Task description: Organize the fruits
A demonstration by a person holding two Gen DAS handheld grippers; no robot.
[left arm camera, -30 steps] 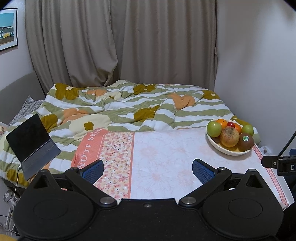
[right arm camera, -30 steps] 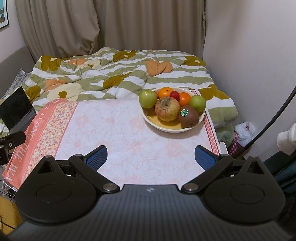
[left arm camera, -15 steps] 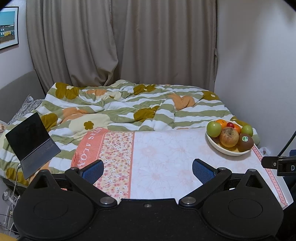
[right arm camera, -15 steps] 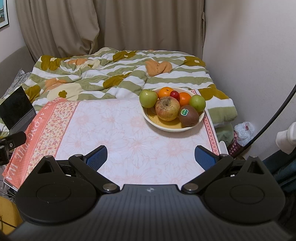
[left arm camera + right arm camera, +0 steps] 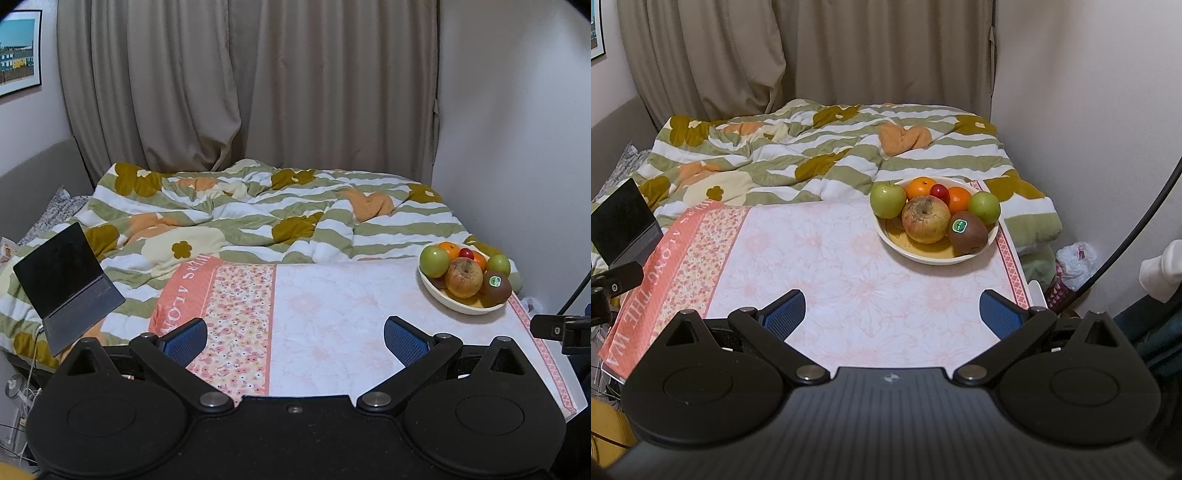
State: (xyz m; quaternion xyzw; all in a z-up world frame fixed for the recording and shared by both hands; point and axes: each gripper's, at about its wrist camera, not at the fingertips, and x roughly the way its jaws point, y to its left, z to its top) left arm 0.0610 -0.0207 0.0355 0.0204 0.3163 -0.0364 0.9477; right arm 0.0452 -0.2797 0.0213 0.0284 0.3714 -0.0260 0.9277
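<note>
Both claws hang with jaws wide apart and nothing between them, the left gripper point(image 5: 293, 338) over the flowered tablecloth point(image 5: 332, 325) and the right gripper point(image 5: 892, 312) nearer the bowl point(image 5: 923, 254). Left to right in that bowl sit a green apple point(image 5: 887, 199), an orange point(image 5: 921, 187), a russet apple point(image 5: 925, 219), a small red fruit point(image 5: 939, 191), a second orange point(image 5: 959, 199), a stickered kiwi point(image 5: 968, 232) and another green apple point(image 5: 984, 206). No fruit lies loose on the cloth, which fits either a finished gathering or a bowl waiting to be sorted out.
</note>
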